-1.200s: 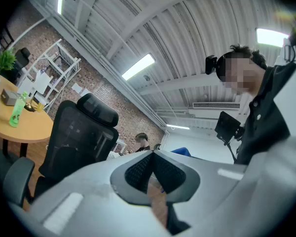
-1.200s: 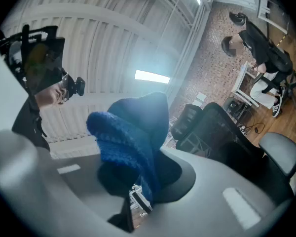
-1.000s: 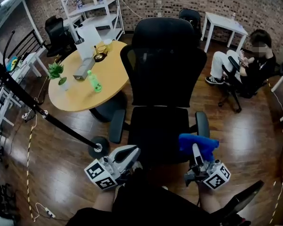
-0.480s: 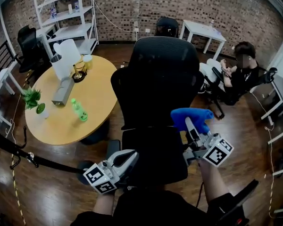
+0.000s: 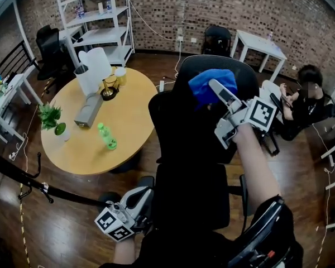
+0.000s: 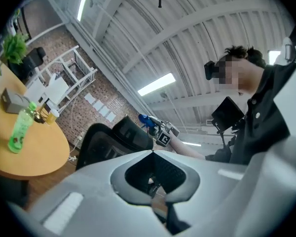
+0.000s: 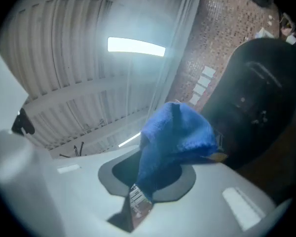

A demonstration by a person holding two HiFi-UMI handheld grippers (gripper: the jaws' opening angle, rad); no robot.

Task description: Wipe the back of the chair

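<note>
one black mesh chair is seen in the middle of the head view, its back turned toward the round wooden table. two tongs are in view. the right tongs are held up at the top of the chair's back and are clenched on one blue cloth – in the right gripper view the cloth is pinched by its lower corner, a white label showing at the pinch, and bunches upward past the right tongs, with the dark chair just beside it. whether the cloth is pressed against the back cannot be told.

the left tongs are held low, near the front edge of the seat. in the left gripper view the left tongs are seen closed tip to tip, with nothing between them – the chair shows beyond.

on the table one green bottle and one potted plant are counted, well apart. one white shelving unit is placed against the brick wall, and one small white table near the far right. two more black chairs are seen: one at the left, one at the back wall. one seated person is seen at the right.
</note>
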